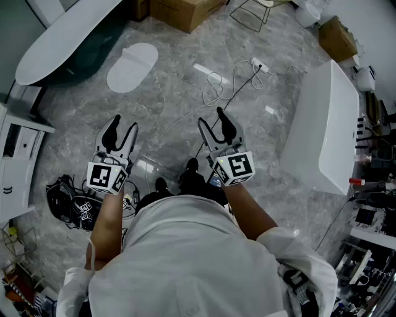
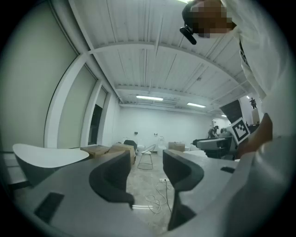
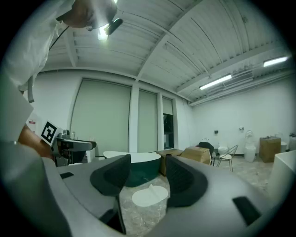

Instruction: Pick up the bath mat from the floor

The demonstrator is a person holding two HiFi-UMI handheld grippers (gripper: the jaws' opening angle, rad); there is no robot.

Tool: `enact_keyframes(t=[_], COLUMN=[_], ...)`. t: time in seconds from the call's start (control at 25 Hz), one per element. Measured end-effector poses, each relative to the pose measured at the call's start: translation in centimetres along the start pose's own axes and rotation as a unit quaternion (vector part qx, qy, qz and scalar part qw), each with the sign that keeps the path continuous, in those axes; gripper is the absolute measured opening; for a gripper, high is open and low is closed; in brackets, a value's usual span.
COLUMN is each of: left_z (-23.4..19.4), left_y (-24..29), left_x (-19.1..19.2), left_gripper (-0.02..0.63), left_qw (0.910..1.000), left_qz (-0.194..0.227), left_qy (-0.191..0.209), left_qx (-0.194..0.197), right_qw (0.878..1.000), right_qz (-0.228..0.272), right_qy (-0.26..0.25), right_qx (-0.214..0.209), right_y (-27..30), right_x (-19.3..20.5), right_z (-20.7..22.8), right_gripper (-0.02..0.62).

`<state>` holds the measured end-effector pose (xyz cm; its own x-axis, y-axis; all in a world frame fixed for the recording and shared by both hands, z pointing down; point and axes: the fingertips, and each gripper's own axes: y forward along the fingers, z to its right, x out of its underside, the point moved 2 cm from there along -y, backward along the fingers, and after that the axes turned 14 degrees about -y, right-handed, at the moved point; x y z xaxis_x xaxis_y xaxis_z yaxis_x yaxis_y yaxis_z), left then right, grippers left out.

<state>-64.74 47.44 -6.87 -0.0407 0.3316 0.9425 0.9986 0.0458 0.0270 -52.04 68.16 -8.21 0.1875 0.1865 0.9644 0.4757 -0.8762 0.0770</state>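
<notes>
The bath mat is a pale oval with one end folded over, lying flat on the grey marble floor at the upper left, beside the dark tub. The right gripper view shows the mat on the floor between the jaws, well ahead. My left gripper is held in the air, open and empty, well short of the mat. To its right my right gripper is also open and empty. The left gripper looks across the room at cables, not at the mat.
A dark bathtub with a white rim lies behind the mat. White cables and a power strip trail across the floor. A white tub stands at the right, cardboard boxes at the back, black gear by my left.
</notes>
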Motion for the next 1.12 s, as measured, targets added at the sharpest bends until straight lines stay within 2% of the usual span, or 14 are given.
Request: enact_keyframes(t=[0.28,0.44,0.6,0.76,0.96,1.12], left_z=[1.5,3.2,3.8,4.8,6.0,7.1], left_y=[-1.7,-1.7,-1.6,-1.3,-1.2,-1.3], left_x=[-1.6,-2.6,-2.5,-1.7,-1.1,-0.8], left_gripper=[0.216,0.215,0.215,0.215,0.213,0.213], left_qw=[0.9996,0.9991,0.999,0.999,0.9992,0.9992], left_qz=[0.026,0.04,0.043,0.039,0.036,0.035], left_qy=[0.003,0.002,-0.005,-0.008,-0.004,-0.002], left_qx=[-0.008,-0.011,-0.013,-0.021,-0.017,-0.018], right_qw=[1.0,0.998,0.997,0.994,0.995,0.997], right_qz=[0.03,0.052,0.06,0.098,0.078,0.062], right_qy=[0.001,-0.019,-0.041,-0.038,-0.051,-0.042], right_qx=[0.0,-0.01,-0.009,-0.024,-0.03,-0.029], right_y=[-1.4,-2.8,-3.9,-6.2,-7.1,-7.2], right_x=[-1.4,-3.1,-3.3,-3.8,-2.9,-1.8], right_z=[1.3,2.4,3.0,4.1,4.4,4.1], right_gripper=[0.244,0.244,0.244,0.25,0.253,0.253])
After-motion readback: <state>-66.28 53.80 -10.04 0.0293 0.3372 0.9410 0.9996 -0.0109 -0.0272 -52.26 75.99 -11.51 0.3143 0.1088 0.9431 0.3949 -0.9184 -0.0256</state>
